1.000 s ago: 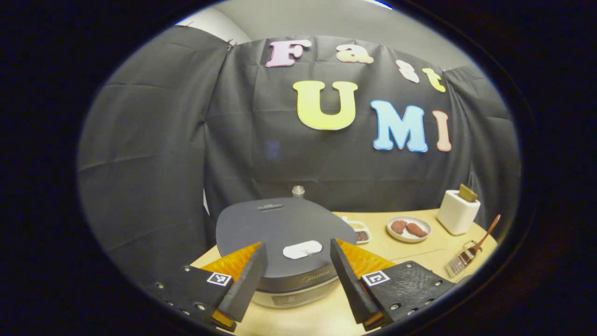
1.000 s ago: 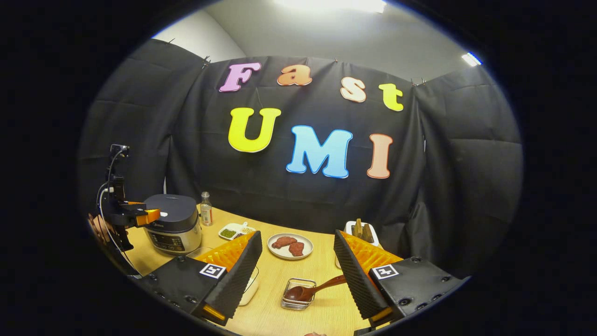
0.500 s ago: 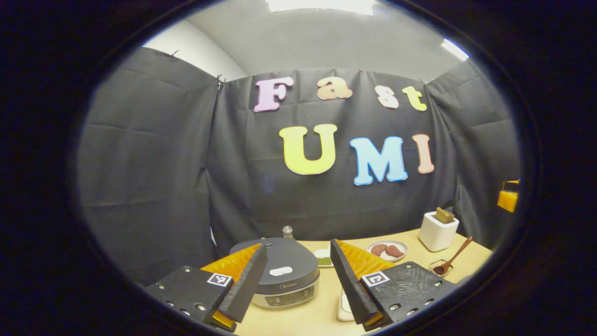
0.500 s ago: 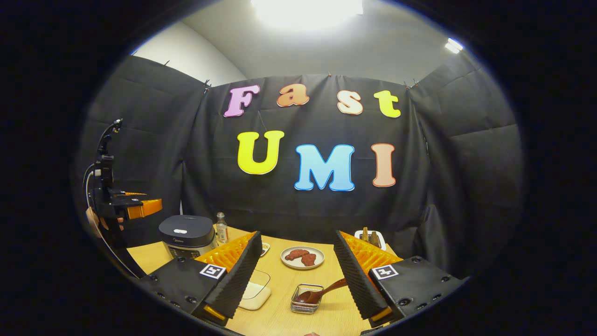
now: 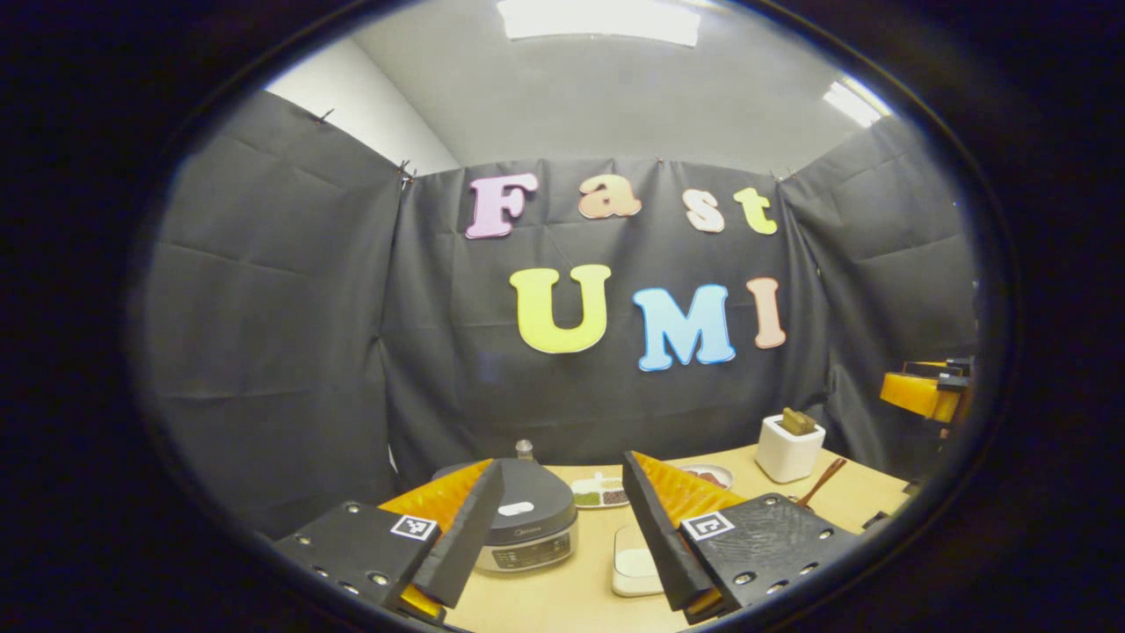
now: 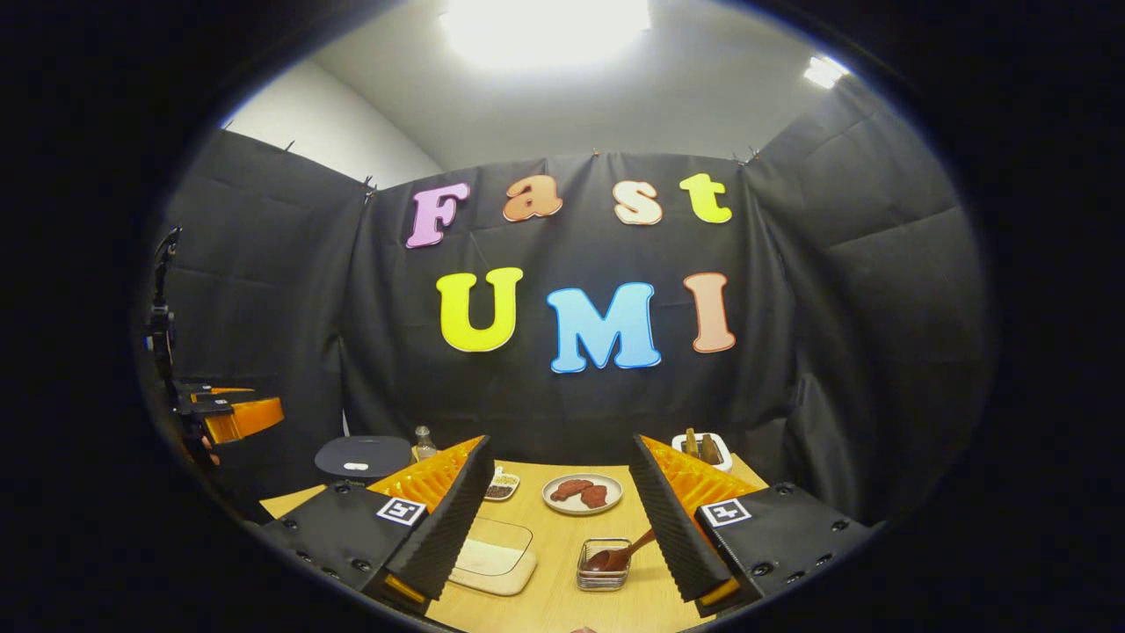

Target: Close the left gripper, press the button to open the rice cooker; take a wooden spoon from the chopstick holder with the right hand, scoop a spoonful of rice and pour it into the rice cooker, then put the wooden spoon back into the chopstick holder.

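Wooden spoon resting in wire basket on counter, between right gripper fingers, untouched; round-lidded rice cooker sitting closed ahead of left gripper; both grippers gaping wide, holding nothing.

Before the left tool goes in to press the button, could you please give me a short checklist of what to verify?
1. Left tool closed for pressing: not ok, its fingers stand wide apart.
2. Rice cooker lid shut: ok.
3. Button on the lid uncovered: ok.
4. Left tool near the button: not ok, it sits well back.
5. Right tool free for the wooden spoon: ok, open and holding nothing.
6. Spoon standing in the chopstick holder: not ok, its bowl lies in a small wire basket.
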The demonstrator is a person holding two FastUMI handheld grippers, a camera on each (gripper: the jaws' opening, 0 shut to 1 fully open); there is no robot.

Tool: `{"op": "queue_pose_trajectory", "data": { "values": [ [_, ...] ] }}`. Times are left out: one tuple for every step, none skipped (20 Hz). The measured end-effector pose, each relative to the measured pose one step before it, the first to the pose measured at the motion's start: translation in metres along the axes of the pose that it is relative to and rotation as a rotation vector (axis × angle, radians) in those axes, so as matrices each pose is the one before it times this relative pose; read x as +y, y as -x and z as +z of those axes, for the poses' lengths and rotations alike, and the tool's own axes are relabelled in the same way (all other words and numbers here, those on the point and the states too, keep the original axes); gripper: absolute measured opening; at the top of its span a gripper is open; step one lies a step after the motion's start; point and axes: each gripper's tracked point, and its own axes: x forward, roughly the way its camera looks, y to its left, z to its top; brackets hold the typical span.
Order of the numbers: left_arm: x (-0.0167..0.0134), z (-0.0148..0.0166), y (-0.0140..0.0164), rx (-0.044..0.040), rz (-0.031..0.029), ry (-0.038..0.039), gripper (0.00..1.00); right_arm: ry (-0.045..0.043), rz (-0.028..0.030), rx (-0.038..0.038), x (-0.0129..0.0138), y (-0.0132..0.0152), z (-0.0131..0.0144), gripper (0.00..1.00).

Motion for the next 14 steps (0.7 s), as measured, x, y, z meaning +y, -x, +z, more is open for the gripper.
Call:
{"op": "queue_pose_trajectory", "data": {
  "values": [
    [0.00388,0.00088,0.00579,0.00187,-0.00612,-0.00499,0.85,-0.01628,-0.01263,-0.00372,0.00069,0.00237,0.00072,0.98],
    [0.00493,0.00117,0.00553,-0.00381,-0.00227,-0.00366,0.83,-0.01503,-0.00774,0.0,0.0031,0.00247,-0.00025,0.97],
    [0.00431,0.0018,0.00526,-0.00261,-0.00535,-0.0025,0.83,-0.00952,-0.01016,-0.0021,0.00019,0.00246,0.00005,0.95],
    [0.00369,0.0017,0.00564,-0.00475,-0.00144,-0.00367,0.83,-0.00256,-0.01472,-0.01209,-0.00262,0.00258,0.00347,0.95],
    [0.00509,0.002,0.00289,-0.00657,0.00246,-0.0015,0.85,0.00198,-0.01634,-0.01014,-0.00262,0.00161,0.00319,0.96],
    [0.00206,-0.00127,0.00243,0.00502,-0.00172,0.00389,0.85,0.00196,-0.01241,-0.00655,-0.00121,0.00141,-0.00011,0.93],
    [0.00054,-0.00131,0.00305,0.00511,-0.00392,0.00781,0.86,0.00054,-0.01027,-0.00439,-0.00001,0.00082,0.00051,0.96],
    [0.00003,0.00026,0.00193,0.00143,-0.00492,0.00785,0.87,-0.00306,-0.00632,-0.00475,-0.00012,-0.00008,0.00197,0.97],
    [0.00179,0.00204,0.0029,-0.00347,-0.00068,0.00385,0.87,-0.00813,-0.00376,-0.00525,0.00081,-0.00051,0.00195,0.93],
    [0.00218,0.00183,0.00075,-0.00178,0.00034,-0.00239,0.85,-0.00795,0.00185,-0.006,0.00217,0.00119,0.00257,0.98],
    [0.00262,0.00117,0.00231,-0.00082,0.0054,-0.00729,0.85,-0.00345,0.00016,-0.00474,0.00228,-0.00055,0.00171,0.98],
    [0.00225,0.00204,0.00201,-0.00506,-0.00014,-0.00442,0.83,0.00272,0.00437,-0.00586,0.00225,-0.00004,0.00133,0.98],
    [0.00035,0.00271,0.00176,-0.00362,-0.00014,-0.00031,0.85,0.00819,0.0026,-0.00195,0.00208,-0.00055,0.00086,0.98],
    [0.00113,0.00119,0.00121,-0.00291,0.00004,0.00247,0.85,0.00822,0.00482,-0.00124,0.00159,-0.00037,0.00089,0.98]
  ]
}}
